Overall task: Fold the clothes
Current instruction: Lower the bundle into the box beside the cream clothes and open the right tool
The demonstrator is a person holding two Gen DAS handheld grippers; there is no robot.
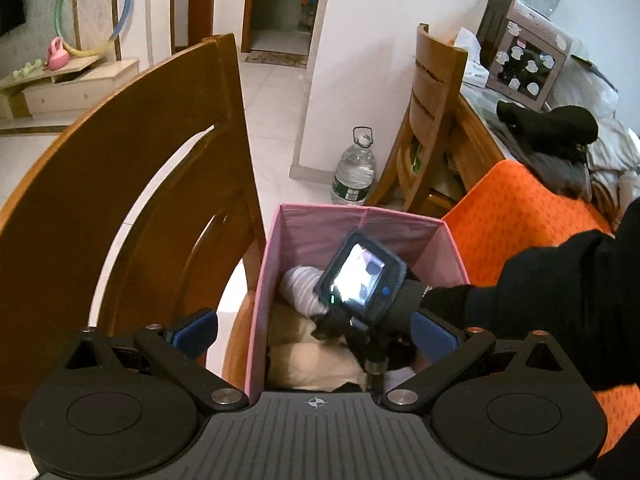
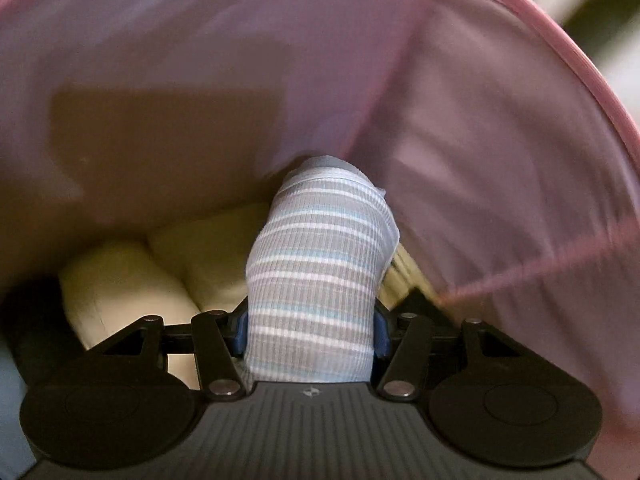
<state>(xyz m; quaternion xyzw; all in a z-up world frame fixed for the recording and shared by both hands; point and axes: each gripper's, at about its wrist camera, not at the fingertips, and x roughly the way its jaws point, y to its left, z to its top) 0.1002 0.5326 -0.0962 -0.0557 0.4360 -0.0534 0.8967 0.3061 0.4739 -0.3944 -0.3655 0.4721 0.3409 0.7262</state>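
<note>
While clamped on the striped roll (image 2: 316, 280) inside the pink bin (image 2: 520, 160), right tongs (image 2: 310, 336) risk unrolling it if snagged; left tongs (image 1: 316, 330) wide, idle.

This is a home, a living and dining room. Wooden chairs (image 1: 132, 184) stand on white floor tiles; a hula hoop (image 1: 100, 8) leans at upper left above a low cabinet (image 1: 68, 84). A water jug (image 1: 354, 172) sits mid-frame, and clothes (image 1: 568, 152) pile on the table (image 1: 476, 140) at right.
</note>
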